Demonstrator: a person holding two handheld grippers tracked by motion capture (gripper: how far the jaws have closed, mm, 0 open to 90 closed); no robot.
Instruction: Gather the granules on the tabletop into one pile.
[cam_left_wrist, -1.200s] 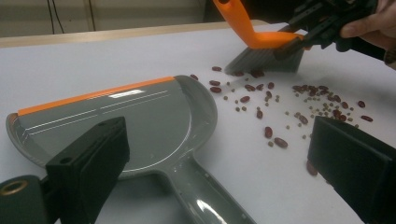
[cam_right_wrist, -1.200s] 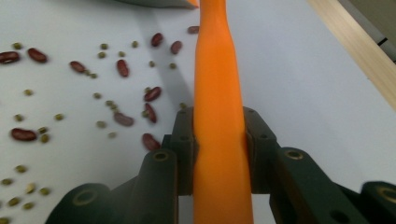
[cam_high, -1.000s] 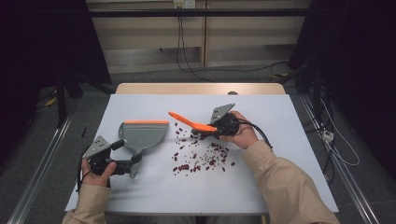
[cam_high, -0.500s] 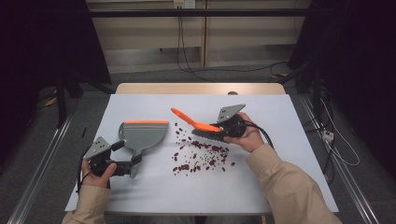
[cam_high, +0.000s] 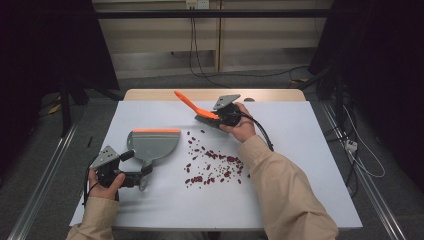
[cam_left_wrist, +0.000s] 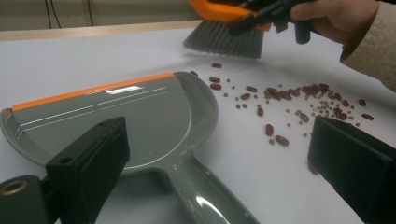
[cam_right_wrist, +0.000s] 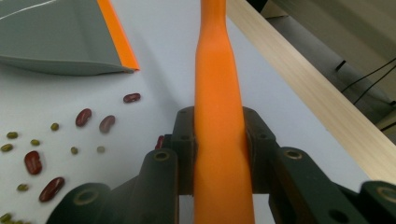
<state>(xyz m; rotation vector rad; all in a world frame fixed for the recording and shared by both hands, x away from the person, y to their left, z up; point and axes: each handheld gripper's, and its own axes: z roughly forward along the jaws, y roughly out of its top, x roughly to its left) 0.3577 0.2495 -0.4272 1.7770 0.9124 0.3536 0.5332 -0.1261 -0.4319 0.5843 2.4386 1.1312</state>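
A grey dustpan (cam_high: 152, 142) with an orange lip lies on the white table sheet (cam_high: 310, 165), its handle pointing toward my left gripper (cam_high: 137, 169). In the left gripper view the dustpan handle (cam_left_wrist: 201, 196) runs between the two wide-apart jaws, which stand open and do not press on it. My right gripper (cam_high: 220, 116) is shut on the orange handle of a brush (cam_high: 197, 110) near the table's far edge, bristles (cam_left_wrist: 224, 39) just above the sheet. The right gripper view shows both jaws clamped against that orange handle (cam_right_wrist: 219, 93). Red and green beans (cam_high: 212, 165) lie scattered between dustpan and brush.
The table's wooden far edge (cam_high: 270, 94) lies just behind the brush. Cables (cam_high: 360, 155) trail on the floor at the right and a metal rail (cam_high: 45, 185) runs along the left. Bare sheet lies at the front and the right.
My right gripper has carried the brush toward the far edge and slightly left, off the bean pile. The left gripper and dustpan have stayed put.
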